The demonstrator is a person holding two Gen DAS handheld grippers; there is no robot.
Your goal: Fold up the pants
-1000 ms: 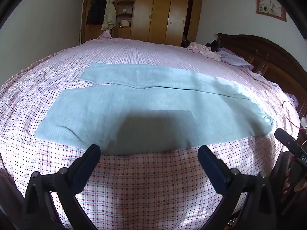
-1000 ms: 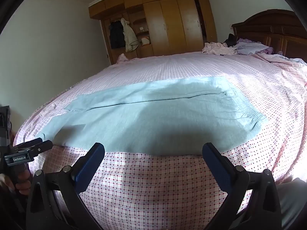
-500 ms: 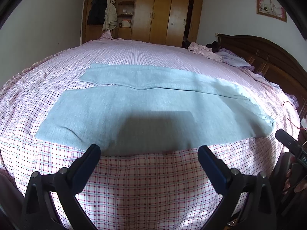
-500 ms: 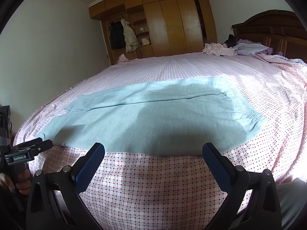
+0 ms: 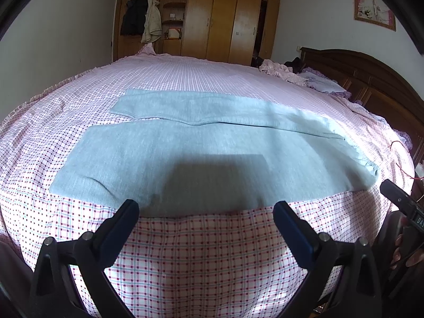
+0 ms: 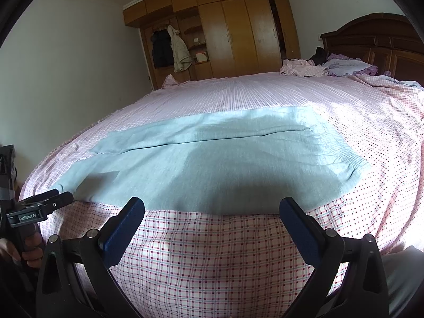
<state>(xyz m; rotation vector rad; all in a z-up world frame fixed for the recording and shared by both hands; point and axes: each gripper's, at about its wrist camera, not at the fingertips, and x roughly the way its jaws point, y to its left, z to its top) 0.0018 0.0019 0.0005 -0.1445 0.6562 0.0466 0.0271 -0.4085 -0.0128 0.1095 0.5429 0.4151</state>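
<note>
Light blue-grey pants (image 5: 201, 145) lie flat and spread on the bed, legs to the left, elastic waistband to the right; they also show in the right wrist view (image 6: 225, 164). My left gripper (image 5: 205, 220) is open and empty, just short of the near leg's edge. My right gripper (image 6: 212, 217) is open and empty, just short of the near edge by the waist. The left gripper also shows at the left edge of the right wrist view (image 6: 42, 204), near the leg cuff.
The bed has a pink checked sheet (image 5: 206, 254). A dark wooden headboard (image 5: 371, 79) is at the right, with a pillow (image 5: 322, 84) and crumpled pink clothes (image 5: 278, 70). A wooden wardrobe (image 5: 217, 18) stands beyond the bed.
Both views have crept slightly closer to the pants. Both grippers stay open and empty.
</note>
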